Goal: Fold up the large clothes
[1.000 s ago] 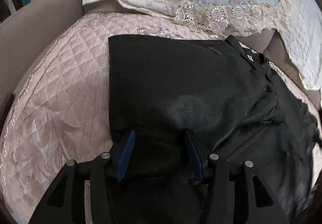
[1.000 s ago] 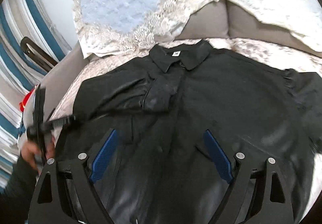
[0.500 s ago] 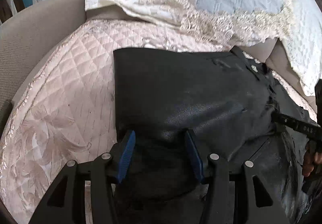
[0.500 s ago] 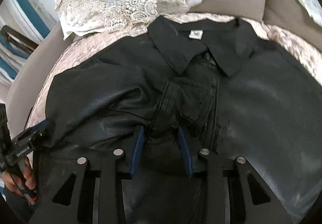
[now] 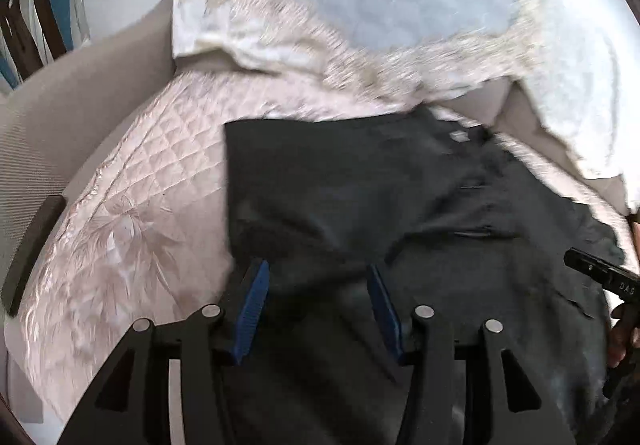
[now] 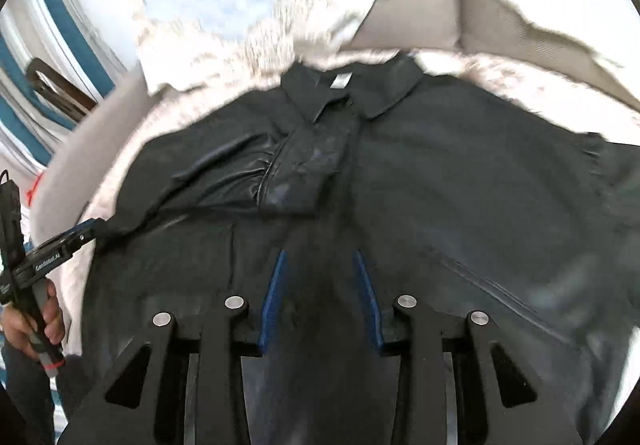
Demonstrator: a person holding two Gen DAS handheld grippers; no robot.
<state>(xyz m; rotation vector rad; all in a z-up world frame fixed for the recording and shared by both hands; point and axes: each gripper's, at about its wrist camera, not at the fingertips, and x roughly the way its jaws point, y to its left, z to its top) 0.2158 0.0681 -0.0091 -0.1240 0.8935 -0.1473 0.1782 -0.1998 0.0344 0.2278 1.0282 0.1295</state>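
A black leather jacket [image 6: 440,185] lies face up on a pink quilted cover [image 5: 132,213], collar [image 6: 344,93] at the far end. One sleeve is folded across the chest, its cuff [image 6: 296,181] below the collar. My left gripper [image 5: 316,273] is shut on a fold at the jacket's left edge; the right wrist view shows this left gripper [image 6: 94,225] at the left, pinching that edge. My right gripper [image 6: 318,257] hovers over the jacket front, short of the cuff. Its jaws are narrow and opening, with no fabric clearly pinched. It also shows in the left wrist view as the right gripper [image 5: 576,261].
A lace-trimmed white and blue quilted throw [image 5: 360,25] drapes over the beige sofa back [image 6: 420,13]. A beige armrest [image 5: 48,133] rises at the left, with a dark strip [image 5: 32,245] on it. Blue-striped curtains [image 6: 48,45] hang beyond.
My right gripper narrowed from wide open, reached to the folded cuff, then drew back. My left gripper rose and pulled back, still holding the jacket's edge.
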